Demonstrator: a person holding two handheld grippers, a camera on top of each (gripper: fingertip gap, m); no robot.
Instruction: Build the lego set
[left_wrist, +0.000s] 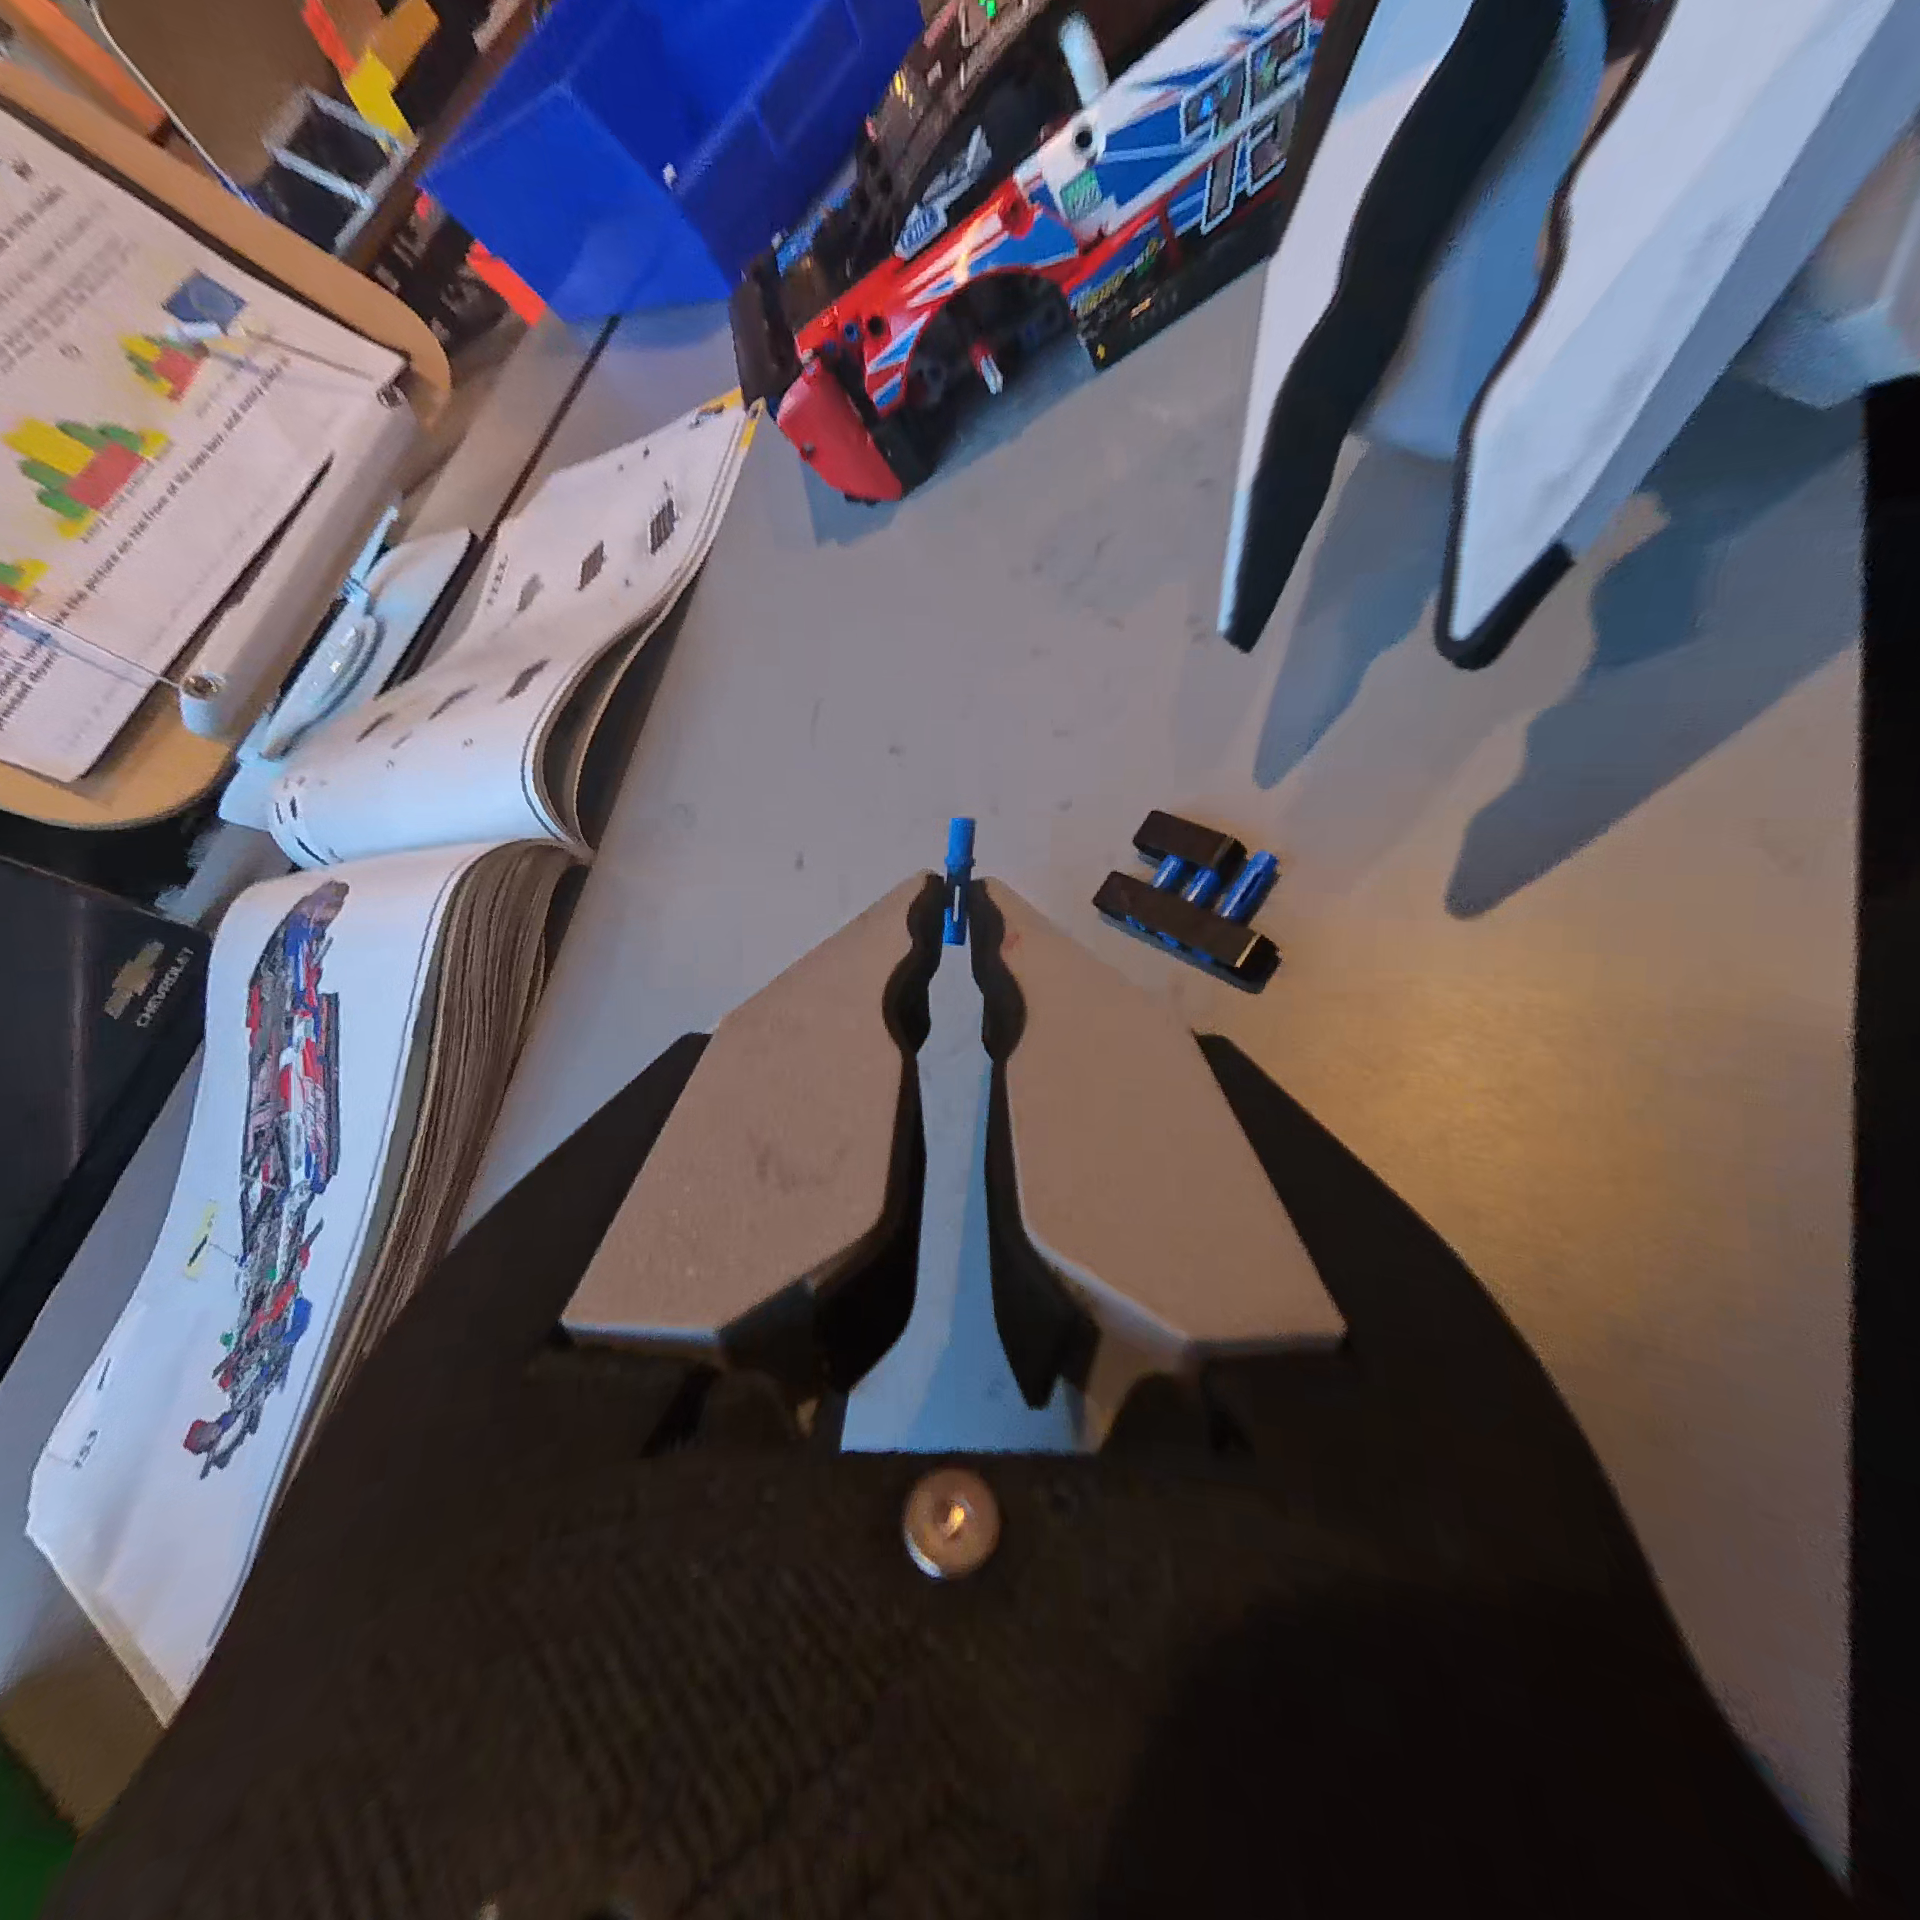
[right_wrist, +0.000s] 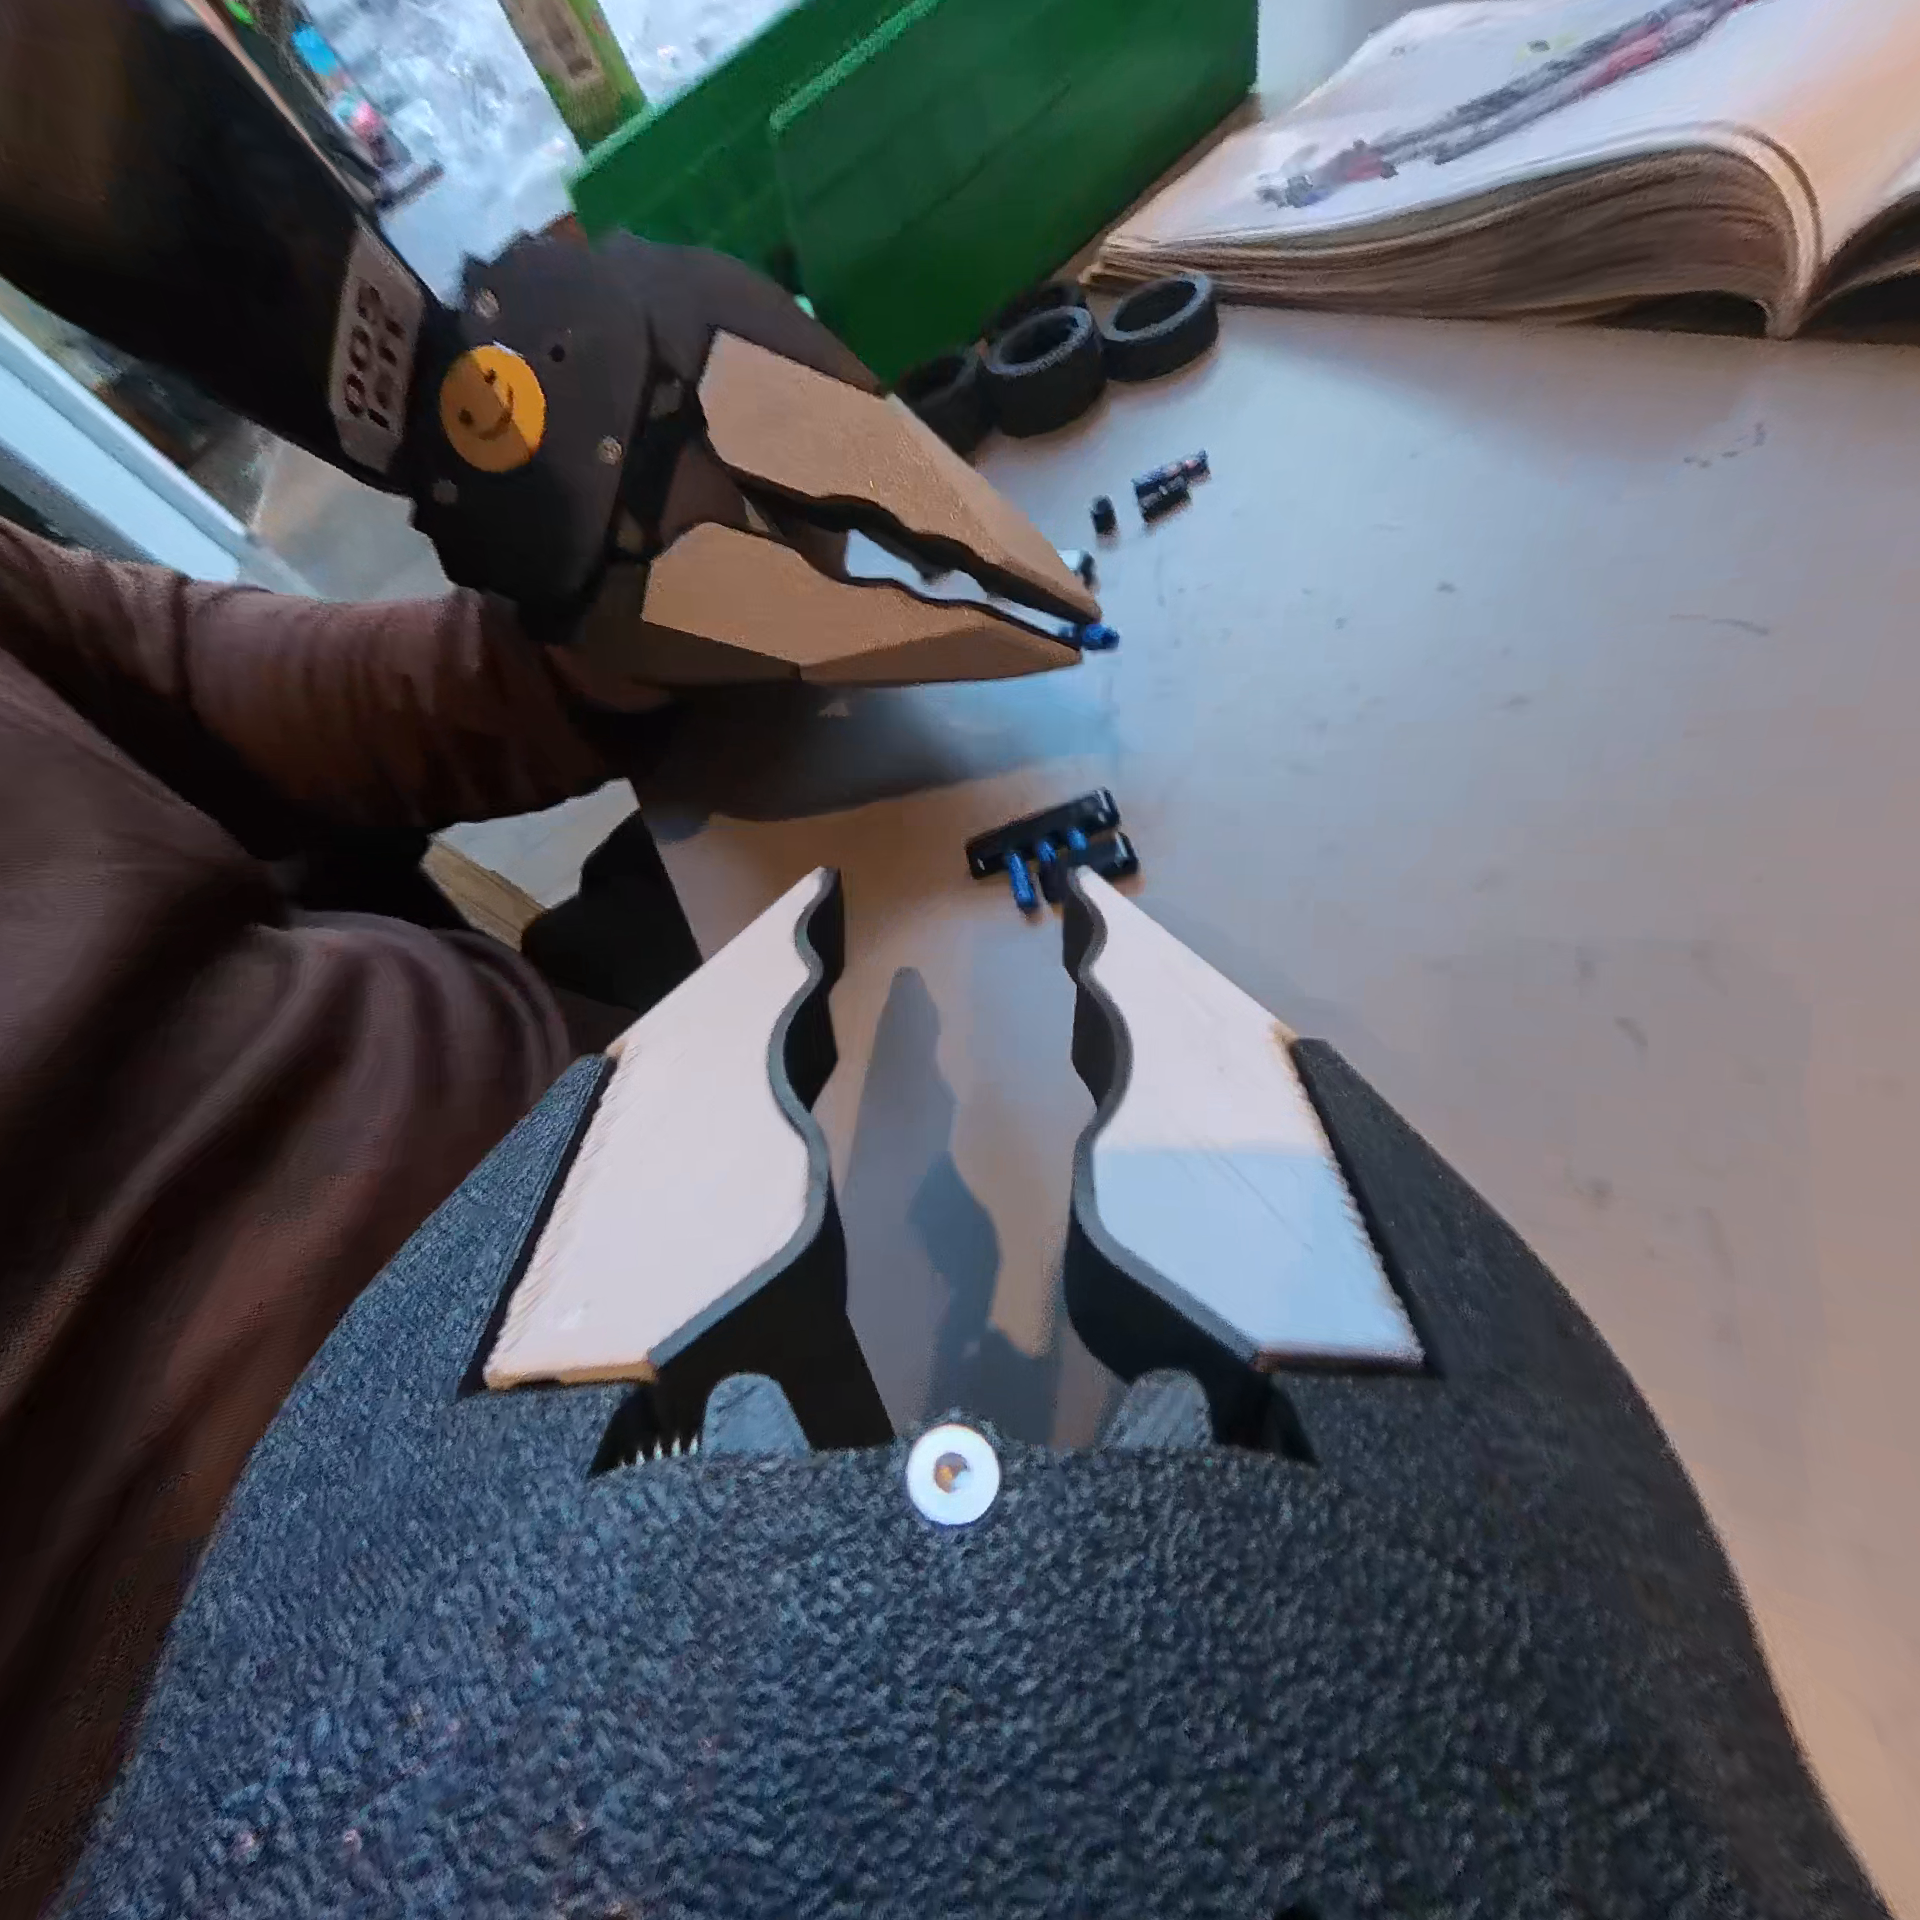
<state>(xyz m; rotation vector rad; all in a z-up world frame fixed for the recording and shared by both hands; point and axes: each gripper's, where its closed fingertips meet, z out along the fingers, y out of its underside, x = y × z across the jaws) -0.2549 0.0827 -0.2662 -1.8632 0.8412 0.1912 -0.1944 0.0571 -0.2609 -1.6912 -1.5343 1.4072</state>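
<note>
So the table (left_wrist: 1403, 1195) is the big pale thing everything sits on, with an open manual (left_wrist: 343, 1039) along its left side in the left wrist view and a blue bin (left_wrist: 644, 156) at the back. Next to the bin is the half-built car (left_wrist: 1039, 281), red, white and blue, parked in front of its box. In the right wrist view there's a green bin (right_wrist: 935, 135) at the far edge with a few black tires (right_wrist: 1049, 358) lined up just in front of it. The left gripper (left_wrist: 958, 896) has its jaws clamped on a blue pin (left_wrist: 959, 873), which pokes out past the tips and is held just above the table. The right gripper (right_wrist: 951, 894) is released, jaws spread wide with nothing between them, hovering right by the beam assembly (right_wrist: 1049, 844): two short black beams joined by blue pins, lying flat on the table just right of the left gripper's tips. A few tiny dark parts (right_wrist: 1169, 483) lie scattered farther out, too small to tell what they are.
</note>
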